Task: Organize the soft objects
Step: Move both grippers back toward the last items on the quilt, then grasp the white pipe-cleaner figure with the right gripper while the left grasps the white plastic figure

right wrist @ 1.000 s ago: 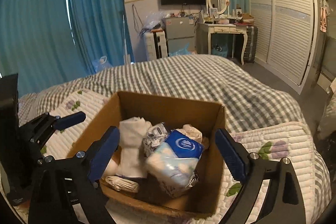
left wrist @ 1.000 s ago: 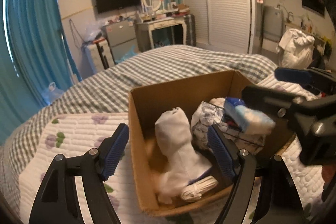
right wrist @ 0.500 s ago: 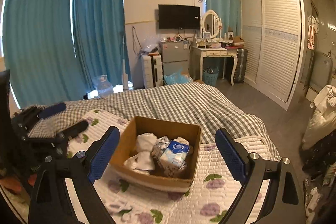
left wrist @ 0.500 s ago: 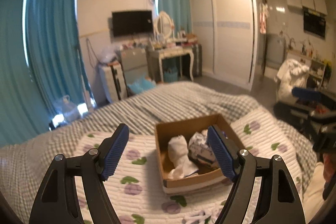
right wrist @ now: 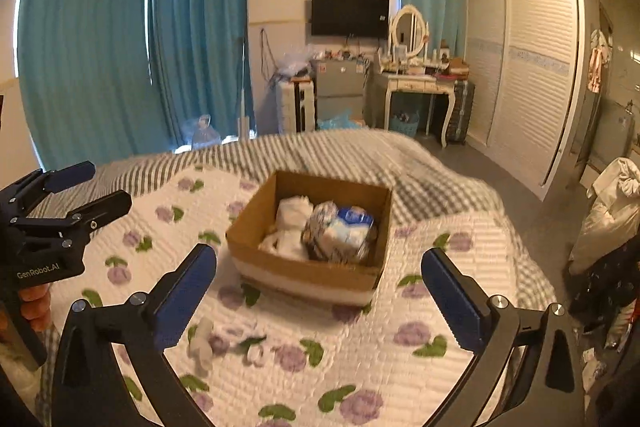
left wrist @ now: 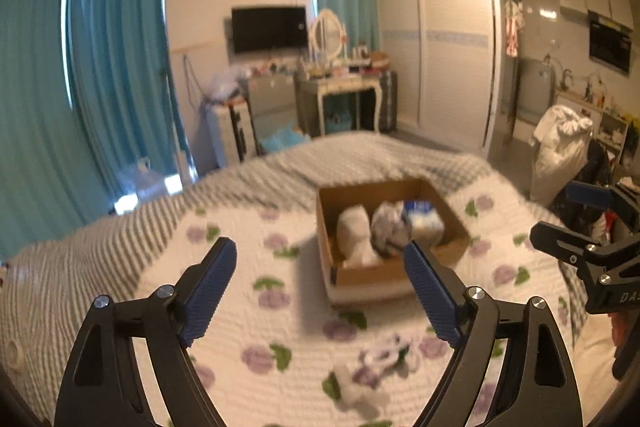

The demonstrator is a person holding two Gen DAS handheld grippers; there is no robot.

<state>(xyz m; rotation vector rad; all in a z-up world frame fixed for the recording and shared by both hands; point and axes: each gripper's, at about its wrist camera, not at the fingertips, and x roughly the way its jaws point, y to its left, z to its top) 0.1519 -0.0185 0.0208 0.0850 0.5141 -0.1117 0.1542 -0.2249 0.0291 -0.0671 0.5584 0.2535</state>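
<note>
A cardboard box (left wrist: 456, 215) (right wrist: 300, 271) sits on the floral quilt on the bed. It holds a white cloth bundle (left wrist: 354, 231) (right wrist: 292, 217), a crumpled patterned packet (left wrist: 386, 225) (right wrist: 322, 223) and a blue-and-white tissue pack (left wrist: 422, 219) (right wrist: 350, 229). A small white soft item (left wrist: 360, 383) (right wrist: 202, 345) lies loose on the quilt in front of the box. My left gripper (left wrist: 320, 287) is open and empty, well back from the box. My right gripper (right wrist: 320, 291) is open and empty, also back from the box. Each gripper shows at the edge of the other's view.
The bed has a grey checked blanket (right wrist: 340, 155) beyond the floral quilt (right wrist: 360, 347). Teal curtains (right wrist: 120, 47), a dressing table (right wrist: 416, 83), a wall TV (right wrist: 350, 13) and a white wardrobe (right wrist: 532, 67) stand behind. A white bag (left wrist: 560, 147) sits at the right.
Both grippers have pulled back and up from the box, which now looks much smaller. The tissue pack lies in the box. The loose white item has come into view.
</note>
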